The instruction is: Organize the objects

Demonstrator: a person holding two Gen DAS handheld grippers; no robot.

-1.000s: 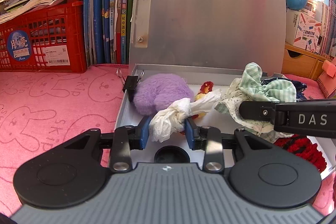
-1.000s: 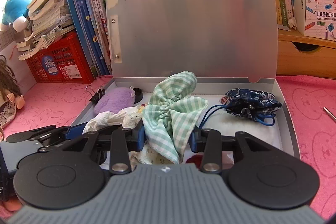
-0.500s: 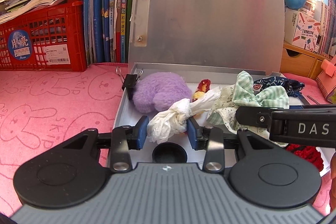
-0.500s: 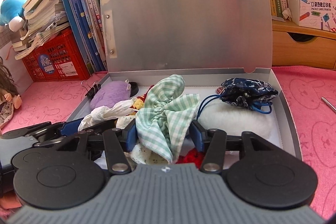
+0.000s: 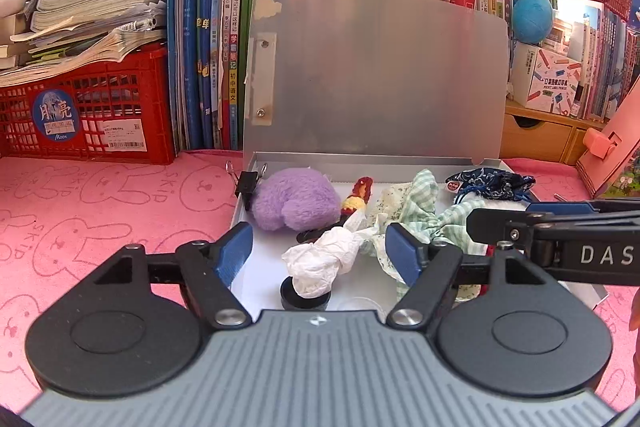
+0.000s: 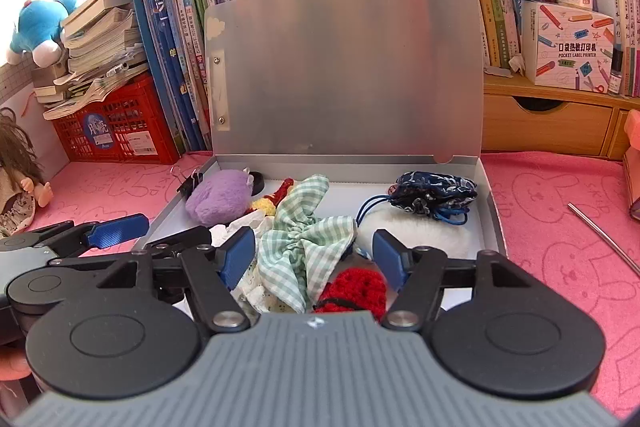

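Note:
An open grey box (image 5: 400,161) (image 6: 486,187) sits on the pink mat with its lid upright. In it lie a purple plush (image 5: 294,199) (image 6: 218,193), a white knotted cloth (image 5: 324,257), a green checked cloth (image 5: 424,211) (image 6: 308,239), a dark blue pouch (image 6: 434,193), a white pad (image 6: 416,231) and a red crochet piece (image 6: 356,289). My left gripper (image 5: 320,249) is open with the white cloth lying loose between its fingers. My right gripper (image 6: 314,255) is open around the green checked cloth.
A red crate (image 5: 88,115) with stacked books stands at the back left, upright books (image 5: 204,59) behind the box, wooden drawers (image 6: 548,127) at the back right. A metal rod (image 6: 604,239) lies on the mat to the right. A doll (image 6: 16,171) sits far left.
Both grippers have opened and let go of their cloths, which now lie in the box. Both have drawn back and risen a little.

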